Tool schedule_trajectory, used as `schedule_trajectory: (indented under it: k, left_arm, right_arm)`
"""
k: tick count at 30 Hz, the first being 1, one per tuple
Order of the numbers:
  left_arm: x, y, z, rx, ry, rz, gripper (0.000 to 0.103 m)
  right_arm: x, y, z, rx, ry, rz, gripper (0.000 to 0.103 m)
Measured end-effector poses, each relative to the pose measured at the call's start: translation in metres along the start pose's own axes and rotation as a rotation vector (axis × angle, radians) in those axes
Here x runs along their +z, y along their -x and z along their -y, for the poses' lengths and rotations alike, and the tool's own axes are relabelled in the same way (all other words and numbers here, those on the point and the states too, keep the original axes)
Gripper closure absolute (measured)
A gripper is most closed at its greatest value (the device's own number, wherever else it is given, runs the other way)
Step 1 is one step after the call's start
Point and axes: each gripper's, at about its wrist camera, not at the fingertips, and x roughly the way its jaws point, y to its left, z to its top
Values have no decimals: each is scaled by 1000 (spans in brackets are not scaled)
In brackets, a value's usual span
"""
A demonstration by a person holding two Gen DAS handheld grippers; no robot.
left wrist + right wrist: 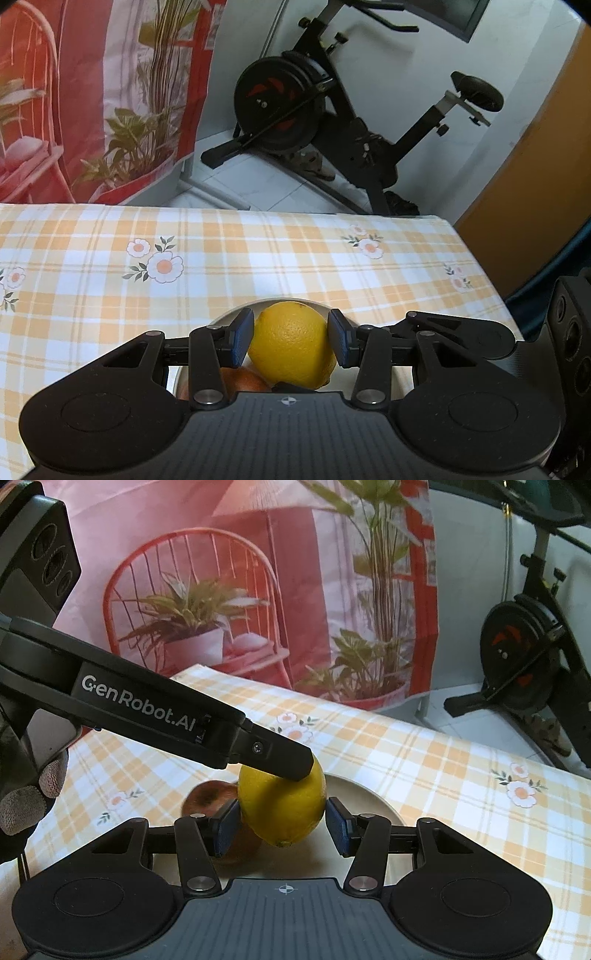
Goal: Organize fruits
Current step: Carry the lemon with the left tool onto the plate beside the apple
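A yellow lemon (291, 343) sits between the blue pads of my left gripper (291, 341), which is shut on it. In the right wrist view the same lemon (280, 808) is also pinched between the pads of my right gripper (282, 827). There, a finger (280, 757) of the left gripper presses on the lemon's top from the upper left. Below the lemon lies a pale round plate (369, 797), whose rim (231, 315) shows in the left view. A reddish apple (208, 797) rests on it, partly hidden (243, 380) behind the fingers.
The table wears an orange-and-white checked cloth (258, 251) with flower prints. Beyond its far edge stand a black exercise bike (332, 110) and a red printed hanging (258, 590). A gloved hand (26, 801) holds the left gripper. An orange door (535, 166) is at the right.
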Motion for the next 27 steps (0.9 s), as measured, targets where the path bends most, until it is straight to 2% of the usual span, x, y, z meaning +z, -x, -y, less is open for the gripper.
schedule_trajectory:
  k: [11, 20, 27]
  left_arm:
    - [4, -17, -4, 10, -4, -30, 56]
    - [3, -26, -9, 47, 19, -59, 56]
    - [3, -26, -13, 43, 35, -52, 55]
  right_arm:
    - [-2, -17, 17, 20, -30, -32, 56]
    - [-2, -30, 19, -4, -29, -61, 56]
    - [-3, -31, 18, -14, -30, -54, 56]
